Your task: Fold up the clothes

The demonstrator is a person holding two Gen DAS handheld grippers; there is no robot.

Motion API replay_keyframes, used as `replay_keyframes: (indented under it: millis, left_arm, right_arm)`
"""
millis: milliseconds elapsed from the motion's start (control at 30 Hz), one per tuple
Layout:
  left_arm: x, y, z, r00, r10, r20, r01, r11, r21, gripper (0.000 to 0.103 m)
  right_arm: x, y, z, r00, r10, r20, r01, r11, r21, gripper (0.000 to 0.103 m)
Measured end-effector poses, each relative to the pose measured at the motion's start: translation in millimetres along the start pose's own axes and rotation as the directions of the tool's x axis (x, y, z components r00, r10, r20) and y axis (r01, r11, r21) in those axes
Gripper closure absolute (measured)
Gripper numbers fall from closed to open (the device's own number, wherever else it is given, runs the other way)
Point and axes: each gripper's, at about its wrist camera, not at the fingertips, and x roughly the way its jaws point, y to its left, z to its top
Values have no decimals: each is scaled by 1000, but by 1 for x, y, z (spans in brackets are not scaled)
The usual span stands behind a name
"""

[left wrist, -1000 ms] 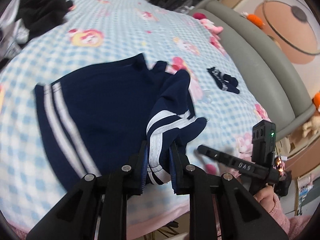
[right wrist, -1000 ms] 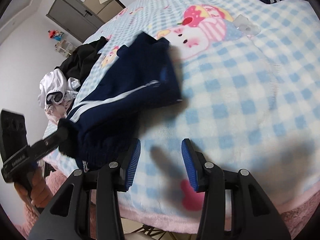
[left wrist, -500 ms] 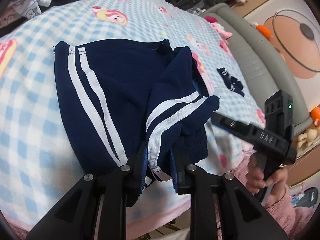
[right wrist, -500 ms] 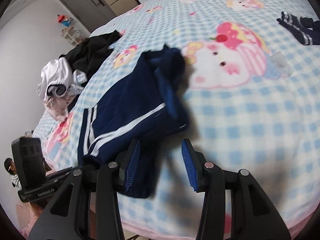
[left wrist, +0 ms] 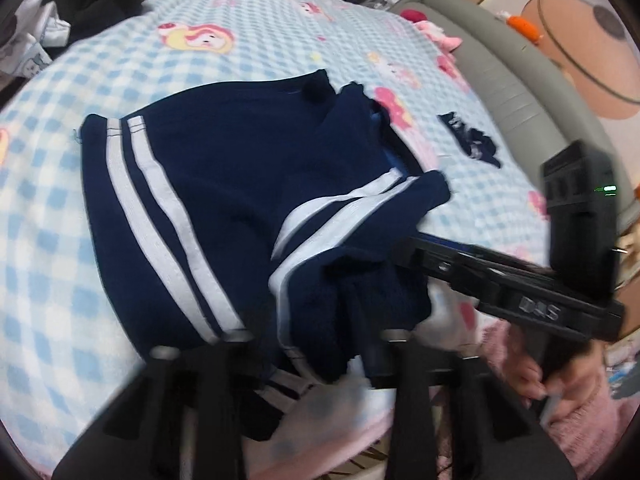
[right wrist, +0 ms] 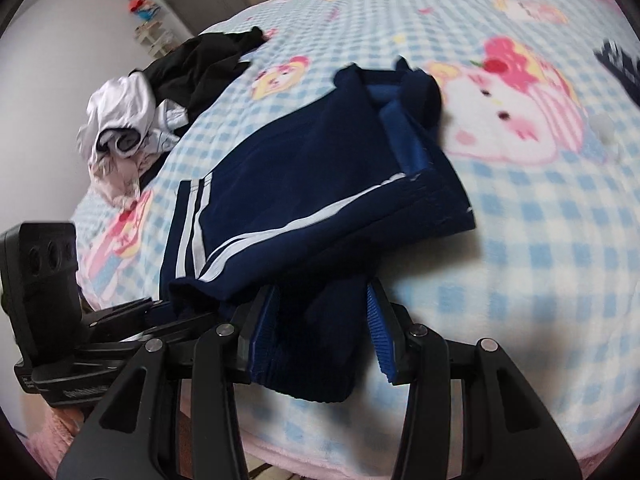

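Navy trousers with white side stripes point(left wrist: 224, 184) lie part-folded on the blue checked bedspread point(left wrist: 48, 240), near the bed's front edge. They also show in the right wrist view point(right wrist: 320, 184). My left gripper point(left wrist: 316, 344) has opened; the striped cuff end point(left wrist: 316, 280) lies loose between its jaws. My right gripper point(right wrist: 320, 320) is open, with the dark cuff bundle point(right wrist: 320, 360) between its blue pads point(right wrist: 378, 332). The right gripper's body point(left wrist: 520, 280) reaches in from the right in the left wrist view.
A black garment point(right wrist: 208, 60) and white clothes point(right wrist: 120, 120) are piled at the far left of the bed. A small navy item point(left wrist: 472, 140) lies near the grey bed frame point(left wrist: 520, 80). The pink blanket edge point(right wrist: 320, 456) hangs at the front.
My left gripper opened and let go of the striped cuff, which dropped onto the trousers. My right gripper moved left until the cuff bundle sat between its open jaws.
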Motion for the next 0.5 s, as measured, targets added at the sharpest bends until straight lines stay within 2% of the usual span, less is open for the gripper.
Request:
replay_keyframes:
  millis: [100,300,400,500]
  left_arm:
    - [-11,6,-1,999,-5,43,7,1000,-28,85]
    - [-47,15,3,988,-27,155,42,994,-99,86]
    - [-49,26,-4,988,-28,152,52,986,-158,86]
    - [-40,40,-16,993,18,120,9,977,-214,86]
  right_arm:
    - [1,3,-5,1000,-20,0,20,1000,-18,58]
    - [-8,-5,-7,1000,5,17,-6,1000,17,55]
    - [-13,1,-3,999,18,36,-19,1000,3,52]
    - [-9,5,-4,999,-10,38,10,1000,-2,52]
